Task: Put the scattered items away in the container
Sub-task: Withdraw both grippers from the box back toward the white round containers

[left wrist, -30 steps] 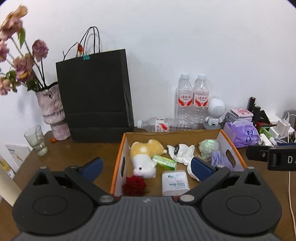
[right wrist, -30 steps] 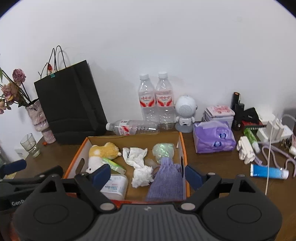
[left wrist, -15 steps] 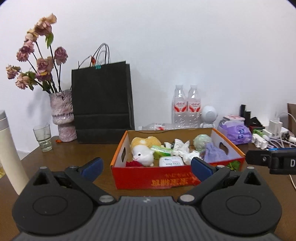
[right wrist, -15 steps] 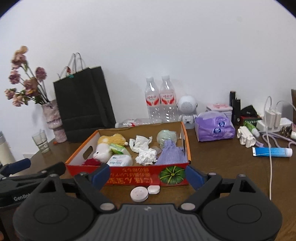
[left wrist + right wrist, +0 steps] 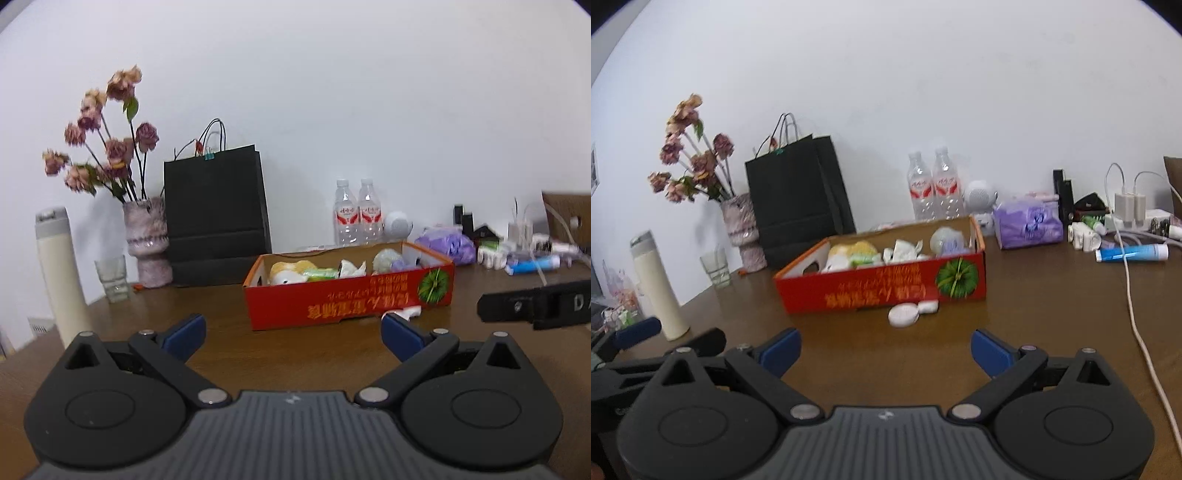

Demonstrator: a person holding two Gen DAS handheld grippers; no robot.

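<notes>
Most things already lie in the box (image 5: 882,284); two white bits (image 5: 911,313) remain at centre frame before it; both tools (image 5: 885,349) (image 5: 293,334) gape empty

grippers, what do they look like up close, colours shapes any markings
Both match: the left gripper and right gripper each have a grey ribbed body, two round black discs with black link arms on silver pivot pins, and blue pads at the tips. In the left wrist view the right gripper's black side bar carries white letters, only partly in frame. No cable, sleeve or hand shows.
</notes>
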